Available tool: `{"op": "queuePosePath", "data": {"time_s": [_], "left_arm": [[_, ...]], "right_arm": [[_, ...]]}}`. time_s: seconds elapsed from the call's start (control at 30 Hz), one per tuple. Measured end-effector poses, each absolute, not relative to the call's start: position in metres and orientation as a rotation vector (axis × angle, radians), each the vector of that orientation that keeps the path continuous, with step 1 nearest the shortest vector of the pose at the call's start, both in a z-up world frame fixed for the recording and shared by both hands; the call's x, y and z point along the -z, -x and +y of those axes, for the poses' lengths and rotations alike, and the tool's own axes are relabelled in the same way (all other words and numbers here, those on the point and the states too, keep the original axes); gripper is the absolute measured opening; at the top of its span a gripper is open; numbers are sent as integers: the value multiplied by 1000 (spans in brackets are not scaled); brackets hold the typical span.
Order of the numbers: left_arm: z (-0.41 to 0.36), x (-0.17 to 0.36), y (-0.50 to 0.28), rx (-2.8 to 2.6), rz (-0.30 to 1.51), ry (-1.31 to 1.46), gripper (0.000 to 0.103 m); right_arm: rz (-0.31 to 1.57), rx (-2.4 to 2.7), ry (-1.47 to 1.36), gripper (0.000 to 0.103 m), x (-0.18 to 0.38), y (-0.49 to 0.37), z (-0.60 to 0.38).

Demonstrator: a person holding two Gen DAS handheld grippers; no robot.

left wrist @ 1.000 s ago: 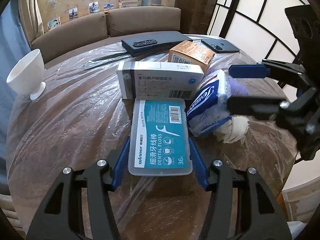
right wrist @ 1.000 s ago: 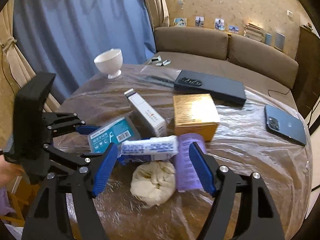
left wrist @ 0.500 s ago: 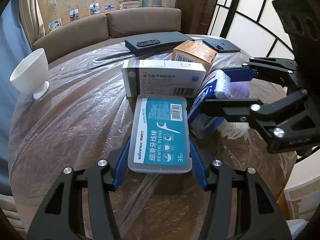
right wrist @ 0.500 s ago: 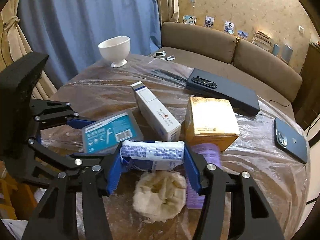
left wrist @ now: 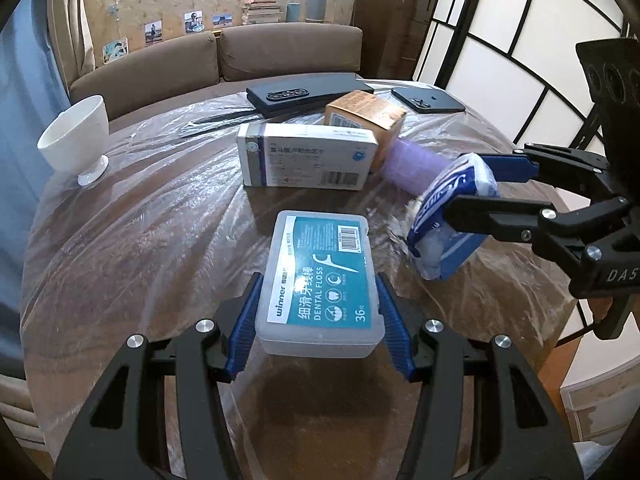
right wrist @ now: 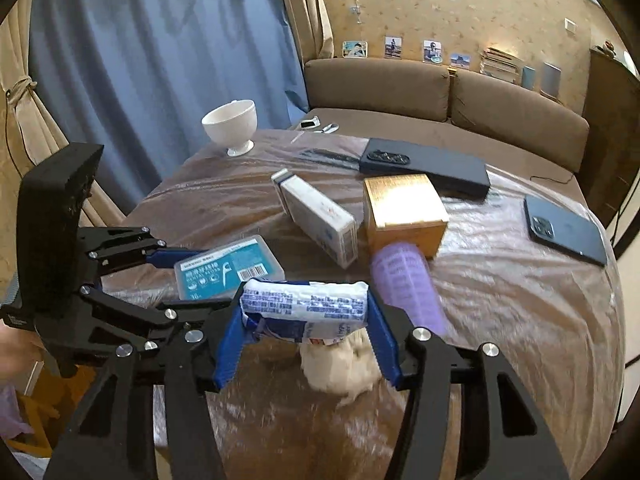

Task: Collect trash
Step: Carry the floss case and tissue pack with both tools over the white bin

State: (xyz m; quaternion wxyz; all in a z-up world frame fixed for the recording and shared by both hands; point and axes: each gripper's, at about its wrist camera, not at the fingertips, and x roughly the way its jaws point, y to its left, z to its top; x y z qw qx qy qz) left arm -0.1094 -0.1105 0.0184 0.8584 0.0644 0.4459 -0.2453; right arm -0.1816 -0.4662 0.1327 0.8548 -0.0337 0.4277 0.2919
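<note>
My left gripper [left wrist: 319, 312] is shut on a clear dental floss box [left wrist: 320, 256] with a teal label, held just above the plastic-covered round table [left wrist: 132, 240]. To its right, my right gripper [right wrist: 306, 308] is shut on a blue and white tissue pack [right wrist: 304, 304], gripped by its two ends and held off the table. In the left wrist view that pack [left wrist: 448, 224] hangs tilted between the right gripper's fingers. Under it lie a crumpled paper wad [right wrist: 340, 364] and a purple roll [right wrist: 404, 284].
On the table stand a white medicine box [left wrist: 308, 156], a gold-brown carton [right wrist: 404, 212], a long black case [right wrist: 424, 164], a dark phone [right wrist: 564, 228] and a white footed bowl [left wrist: 76, 140]. A brown sofa lies behind. A person's hand shows at the right wrist view's left edge.
The right gripper's jaws closed on the tissue pack and lifted it off the paper wad. The left gripper has drawn the floss box back, away from the medicine box.
</note>
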Motion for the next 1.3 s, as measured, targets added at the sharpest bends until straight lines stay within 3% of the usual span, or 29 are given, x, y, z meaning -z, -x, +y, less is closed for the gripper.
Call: {"op": "queuePosePath", "data": {"time_s": [0.33,0.5,0.57,0.63,1.3], "left_arm": [[-114,-6,122,513,994,-165,56],[-121,-6,110,493,988,-170,64],[-126,-5,108,481,983,-198,64],[-130,-3,108,468,980,-222,55],[-120,-25,173,499,945,-152,55]], "right_arm": [[910,-602,94,54,-135,211,-468],[911,-592,94,54,-134,217,-468],[911,-590,97,54,-134,221,-470],[911,-590,98,54,-135,225,-471],[913,-572,59,54,-142,274,-494]]}}
